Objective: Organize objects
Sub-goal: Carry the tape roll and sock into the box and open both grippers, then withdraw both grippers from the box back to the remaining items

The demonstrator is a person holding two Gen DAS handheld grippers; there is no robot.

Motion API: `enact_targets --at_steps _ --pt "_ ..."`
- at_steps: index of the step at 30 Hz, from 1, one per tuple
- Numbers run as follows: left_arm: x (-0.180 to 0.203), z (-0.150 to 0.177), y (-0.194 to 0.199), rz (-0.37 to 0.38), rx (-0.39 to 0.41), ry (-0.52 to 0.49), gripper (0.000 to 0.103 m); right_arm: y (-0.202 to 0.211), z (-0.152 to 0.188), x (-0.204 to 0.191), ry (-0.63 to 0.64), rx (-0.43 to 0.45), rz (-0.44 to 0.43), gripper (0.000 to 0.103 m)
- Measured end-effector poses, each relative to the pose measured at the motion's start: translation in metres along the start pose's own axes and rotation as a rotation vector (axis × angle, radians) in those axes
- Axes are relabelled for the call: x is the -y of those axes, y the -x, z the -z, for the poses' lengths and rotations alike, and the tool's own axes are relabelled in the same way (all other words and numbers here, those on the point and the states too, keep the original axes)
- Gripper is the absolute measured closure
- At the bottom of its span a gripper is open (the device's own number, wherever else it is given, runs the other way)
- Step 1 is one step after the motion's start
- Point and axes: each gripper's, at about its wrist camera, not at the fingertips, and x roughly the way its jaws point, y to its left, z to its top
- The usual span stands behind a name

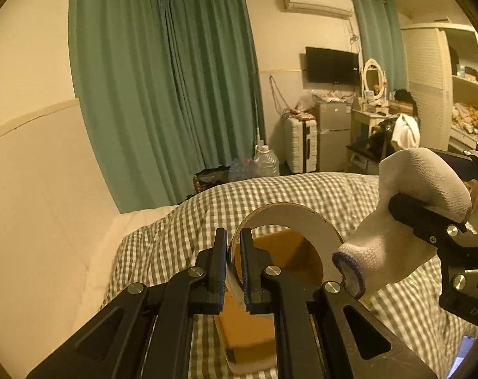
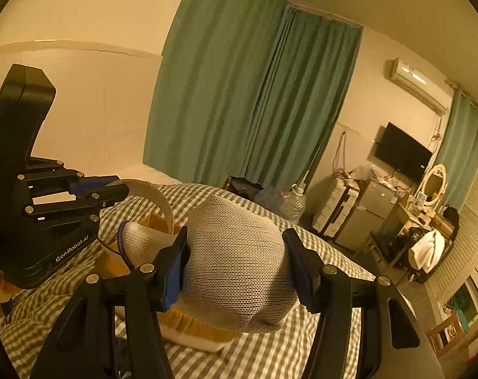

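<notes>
Two grippers share the work here, and each carries one thing above the checked bedcover (image 1: 270,195).

In the left wrist view, the left gripper (image 1: 233,268) has its jaws clenched on the thin wall of one curved white flap (image 1: 289,218), which arches up over a brown cardboard box (image 1: 254,325) lying on the bedding. I judge the flap is pinched and held up so that the box mouth stays open for loading. Off to the right, the right gripper (image 1: 428,221) grasps one white sock (image 1: 406,221), rolled or bunched, its purple-edged cuff (image 1: 349,271) pointing down toward the opening. That angle suggests the sock is being steered cuff first into the box.

In the right wrist view, the right gripper (image 2: 235,265) has its jaws set fairly wide yet pressing on both flanks of the sock (image 2: 235,262), so the bundle is held, not loose. The sock hangs just over the near edge of the box (image 2: 194,325); whether they touch I cannot tell. The left gripper (image 2: 100,189) at left holds the flap (image 2: 153,195) raised beside it.

Count: one box, one flap, one sock, two grippers. Nothing else on the bed appears to be waiting.
</notes>
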Motion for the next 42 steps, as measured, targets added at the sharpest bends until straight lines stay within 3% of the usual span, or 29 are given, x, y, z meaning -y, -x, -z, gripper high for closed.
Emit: enact_targets --at_steps 7,16,23,29,35,37,39,42 --pt "0.006 0.005 -0.053 -0.035 -0.063 -0.039 0.095 -0.068 0.004 0.008 0.006 -0.057 -0.041 0.046" --pt "0.020 0.028 -0.104 -0.031 -0.154 -0.090 0.095 -0.140 0.033 0.009 -0.001 -0.168 -0.077 0.046" --pt "0.022 0.042 -0.128 -0.007 -0.221 -0.113 0.095 -0.172 0.056 0.013 -0.010 -0.241 -0.102 0.046" --pt "0.028 0.046 -0.121 -0.001 -0.221 -0.140 0.093 -0.179 0.066 0.022 -0.034 -0.270 -0.130 0.043" --pt "0.034 0.040 -0.101 0.007 -0.205 -0.141 0.078 -0.154 0.059 0.032 -0.084 -0.234 -0.138 0.035" --pt "0.034 0.036 -0.089 0.004 -0.185 -0.126 0.064 -0.139 0.053 0.036 -0.094 -0.206 -0.131 0.030" --pt "0.032 0.030 -0.073 -0.006 -0.146 -0.112 0.035 -0.120 0.045 0.040 -0.095 -0.170 -0.119 0.022" --pt "0.029 0.023 -0.050 -0.019 -0.094 -0.094 0.018 -0.092 0.034 0.047 -0.105 -0.127 -0.100 0.016"
